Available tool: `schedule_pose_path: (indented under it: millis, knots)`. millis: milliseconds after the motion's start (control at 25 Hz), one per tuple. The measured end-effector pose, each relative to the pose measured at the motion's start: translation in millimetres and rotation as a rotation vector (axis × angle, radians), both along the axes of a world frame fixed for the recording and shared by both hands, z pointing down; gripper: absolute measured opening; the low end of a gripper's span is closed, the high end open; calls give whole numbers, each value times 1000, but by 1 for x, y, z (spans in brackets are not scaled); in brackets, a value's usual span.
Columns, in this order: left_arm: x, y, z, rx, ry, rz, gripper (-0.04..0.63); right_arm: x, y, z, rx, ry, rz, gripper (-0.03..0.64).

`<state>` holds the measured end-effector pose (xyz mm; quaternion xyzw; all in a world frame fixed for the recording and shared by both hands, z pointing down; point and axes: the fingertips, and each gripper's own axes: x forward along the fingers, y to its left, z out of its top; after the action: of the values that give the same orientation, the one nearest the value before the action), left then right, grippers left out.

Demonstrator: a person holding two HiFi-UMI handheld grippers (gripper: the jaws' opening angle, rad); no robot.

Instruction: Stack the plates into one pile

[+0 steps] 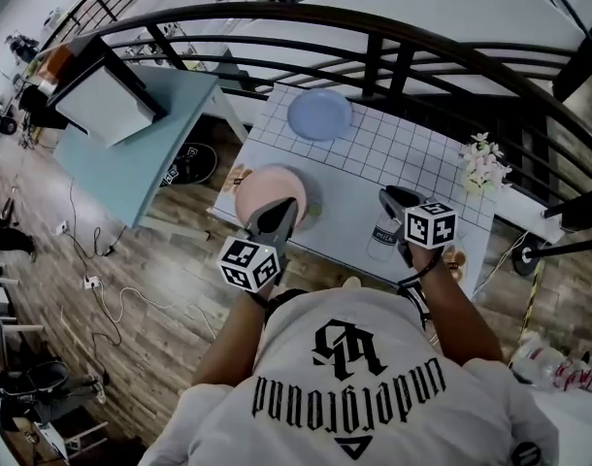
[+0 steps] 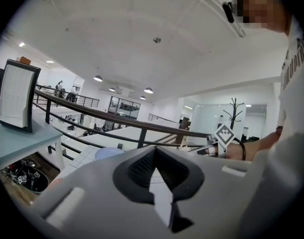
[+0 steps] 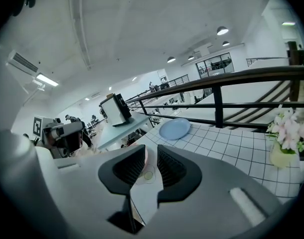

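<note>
Plates: two in view, not yet stacked. The pink plate [image 1: 267, 190] lies flat at the near left of the tiled table [image 1: 403, 153], close to the table's near edge. The blue plate [image 1: 319, 115] lies flat at the far side, well apart from the pink one, near the railing [image 1: 374, 29].

A small clear round item with a yellowish centre [image 1: 315, 209] sits just right of the pink plate. I cannot tell what it is.

Left gripper [image 1: 284, 207]: over the near part of the pink plate. In the left gripper view its tips meet, with nothing between them. That camera looks out level over the table, so contact with the plate cannot be confirmed.

Right gripper [image 1: 391, 200]: near right, over bare table. Its jaws stand a narrow gap apart and hold nothing. A clear cup [image 1: 381, 236] stands just beside it. Flowers [image 1: 482, 163] stand at the far right.

Assessment: stacking has not begun; one plate must be lifted and carried to the other.

Hazards:
- Neither gripper looks open enough for a rim. Pressing down on the pink plate could slide it toward the near edge and off the table.
- A rim grip on one side would leave the plate hanging. It may tilt and slip out during the carry.
- The cup beside the right gripper could be knocked over if that gripper swings left.
- The small round item could be caught by the pink plate's rim.
</note>
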<state>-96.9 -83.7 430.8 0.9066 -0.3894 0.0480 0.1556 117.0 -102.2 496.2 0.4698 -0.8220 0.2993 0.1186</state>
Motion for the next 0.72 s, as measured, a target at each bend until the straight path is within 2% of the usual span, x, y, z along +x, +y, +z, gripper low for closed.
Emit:
schedule_pose_path:
  millis: [320, 720]
  knots:
    - [40, -14, -3, 2, -9, 31, 49, 34, -8, -1, 7, -19, 22, 77]
    - [51, -42, 6, -7, -18, 58, 49, 48, -22, 3, 9, -22, 57, 77]
